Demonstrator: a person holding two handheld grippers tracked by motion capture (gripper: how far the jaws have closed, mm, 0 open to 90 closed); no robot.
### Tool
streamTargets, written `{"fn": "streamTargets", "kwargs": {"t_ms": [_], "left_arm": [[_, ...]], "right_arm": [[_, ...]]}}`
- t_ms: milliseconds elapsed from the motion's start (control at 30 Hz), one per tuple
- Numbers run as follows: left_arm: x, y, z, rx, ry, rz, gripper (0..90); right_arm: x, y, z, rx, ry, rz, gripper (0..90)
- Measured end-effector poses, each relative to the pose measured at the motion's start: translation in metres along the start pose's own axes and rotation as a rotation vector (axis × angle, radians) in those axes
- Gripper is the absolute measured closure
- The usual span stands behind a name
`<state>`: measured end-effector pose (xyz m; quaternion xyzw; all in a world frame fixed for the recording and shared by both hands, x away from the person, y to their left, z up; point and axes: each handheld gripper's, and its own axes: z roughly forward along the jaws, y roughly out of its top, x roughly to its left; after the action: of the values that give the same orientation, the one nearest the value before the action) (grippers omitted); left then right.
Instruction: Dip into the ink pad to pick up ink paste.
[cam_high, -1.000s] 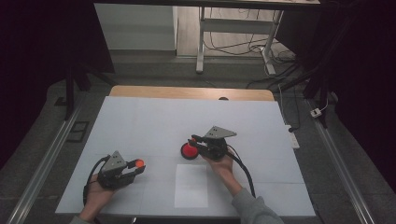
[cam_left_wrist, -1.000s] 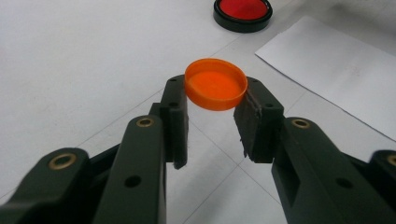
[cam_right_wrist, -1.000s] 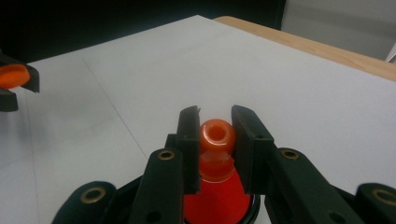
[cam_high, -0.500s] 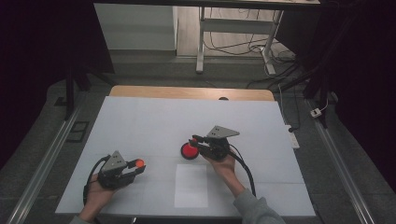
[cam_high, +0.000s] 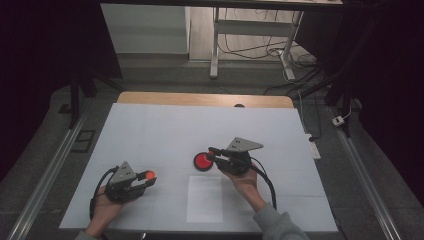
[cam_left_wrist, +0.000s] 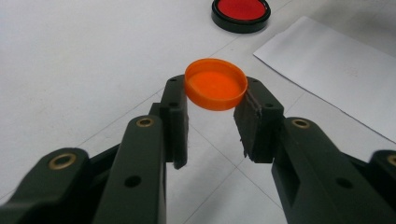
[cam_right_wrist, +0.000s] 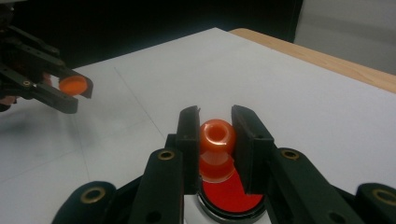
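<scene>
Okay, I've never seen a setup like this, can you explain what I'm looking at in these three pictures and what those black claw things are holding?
A person sits at a white table, holding a two-jaw hand tool in each hand. The high view looks down from above. The other two pictures come from cameras riding on each tool, looking along its black jaws. The left gripper is clamped on an orange cap. The right gripper is clamped on a small orange bottle, held over a round black dish with a red inside. A white sheet of paper lies near the person.
</scene>
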<state>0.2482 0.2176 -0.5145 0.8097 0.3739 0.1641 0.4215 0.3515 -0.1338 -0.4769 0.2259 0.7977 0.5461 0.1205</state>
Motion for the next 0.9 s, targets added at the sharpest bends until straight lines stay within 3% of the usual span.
{"fn": "streamTargets", "kwargs": {"t_ms": [900], "left_arm": [[0.0,0.0,0.0,0.001,0.0,0.002,65.2]], "right_arm": [[0.013,-0.005,-0.023,0.0,0.036,-0.01,72.6]]}}
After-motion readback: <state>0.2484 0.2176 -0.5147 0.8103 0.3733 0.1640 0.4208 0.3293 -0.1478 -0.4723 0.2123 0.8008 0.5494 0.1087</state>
